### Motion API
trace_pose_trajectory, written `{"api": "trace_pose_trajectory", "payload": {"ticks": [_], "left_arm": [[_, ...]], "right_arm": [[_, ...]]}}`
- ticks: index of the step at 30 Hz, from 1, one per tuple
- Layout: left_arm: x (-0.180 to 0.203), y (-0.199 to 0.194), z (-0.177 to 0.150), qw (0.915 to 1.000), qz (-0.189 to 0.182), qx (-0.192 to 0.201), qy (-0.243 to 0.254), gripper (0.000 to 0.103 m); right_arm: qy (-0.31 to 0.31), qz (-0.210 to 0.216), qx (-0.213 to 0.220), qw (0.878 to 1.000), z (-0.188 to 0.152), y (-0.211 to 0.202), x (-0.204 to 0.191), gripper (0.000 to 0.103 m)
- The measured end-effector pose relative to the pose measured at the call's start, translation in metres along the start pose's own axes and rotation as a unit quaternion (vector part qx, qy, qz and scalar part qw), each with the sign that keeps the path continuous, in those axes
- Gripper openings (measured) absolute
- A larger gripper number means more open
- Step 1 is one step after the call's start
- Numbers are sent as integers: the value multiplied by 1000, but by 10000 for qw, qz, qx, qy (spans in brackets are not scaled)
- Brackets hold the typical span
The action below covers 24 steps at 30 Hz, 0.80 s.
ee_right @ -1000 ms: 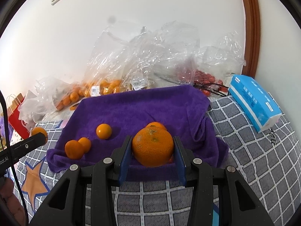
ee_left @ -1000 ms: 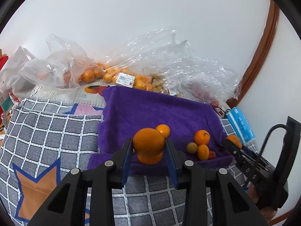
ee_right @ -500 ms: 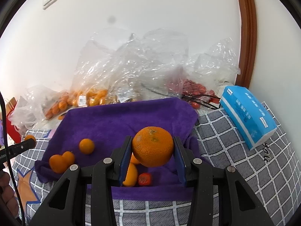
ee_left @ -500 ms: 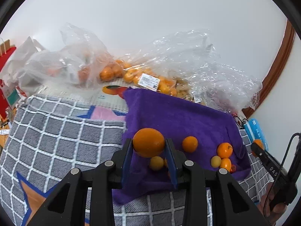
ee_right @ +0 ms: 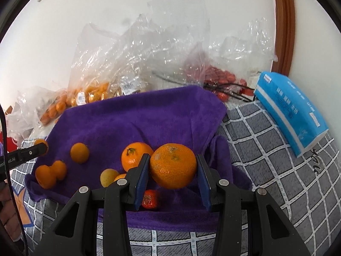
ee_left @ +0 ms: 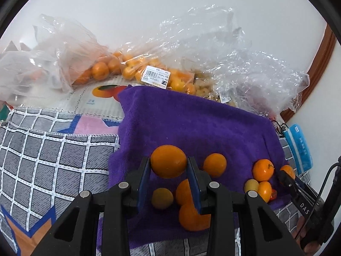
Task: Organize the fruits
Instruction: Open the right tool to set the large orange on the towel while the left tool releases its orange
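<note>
1. Left wrist view: the left gripper point(ee_left: 168, 170) was clamped on a smooth orange point(ee_left: 168, 161), its blue pads pressed against both sides of the fruit, above the near left part of the purple towel point(ee_left: 191, 123)
2. Under and just behind that gripper lay a small yellowish fruit point(ee_left: 162, 198) and two oranges point(ee_left: 192, 216) touching each other, with a lone orange point(ee_left: 214, 165) just to their right
3. Toward the towel's right edge sat a stemmed orange point(ee_left: 263, 169), touching a little cluster of small fruits point(ee_left: 259, 188); the right gripper's tip point(ee_left: 286, 176) showed there with orange fruit in it
4. Behind the towel were clear plastic bags point(ee_left: 149, 72) of oranges against the wall, and a blue tissue pack point(ee_left: 299, 147) at the far right
5. Right wrist view: the right gripper point(ee_right: 173, 175) was closed on a dimpled orange point(ee_right: 173, 165), held over the towel's near right part point(ee_right: 149, 115)
6. Left of it lay the stemmed orange point(ee_right: 133, 154), a pale fruit point(ee_right: 108, 177) and a small red fruit point(ee_right: 149, 199); further left were one orange point(ee_right: 79, 152) and a touching pair point(ee_right: 50, 173)
7. The tissue pack point(ee_right: 292, 113) lay on the checked cloth point(ee_right: 266, 160) to the right
</note>
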<state>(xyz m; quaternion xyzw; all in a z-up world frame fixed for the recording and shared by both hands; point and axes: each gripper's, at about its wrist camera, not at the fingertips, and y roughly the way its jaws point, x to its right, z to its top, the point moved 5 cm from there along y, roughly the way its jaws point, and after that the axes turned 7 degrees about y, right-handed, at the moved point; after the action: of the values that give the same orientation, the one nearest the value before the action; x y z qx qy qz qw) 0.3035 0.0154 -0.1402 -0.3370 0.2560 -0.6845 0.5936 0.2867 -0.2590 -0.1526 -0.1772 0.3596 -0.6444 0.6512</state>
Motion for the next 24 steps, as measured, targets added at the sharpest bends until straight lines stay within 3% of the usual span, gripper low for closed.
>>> {"api": "trace_pose_trajectory", "payload": {"ticks": [15,17,24], "left_arm": [[3,20,-5,9996,29,-270,34,34],[4,14,-6,9995,40,-318,51,35],[13,-40,-20,9998,-22,8,202,49]], "right_arm": [[-160,-88,-212,9996,-9,13,-3,47],[-206,-123,-98,9997,-8,8,-6,57],[-59,-97,85,9999,-6,-39,-16,59]]}}
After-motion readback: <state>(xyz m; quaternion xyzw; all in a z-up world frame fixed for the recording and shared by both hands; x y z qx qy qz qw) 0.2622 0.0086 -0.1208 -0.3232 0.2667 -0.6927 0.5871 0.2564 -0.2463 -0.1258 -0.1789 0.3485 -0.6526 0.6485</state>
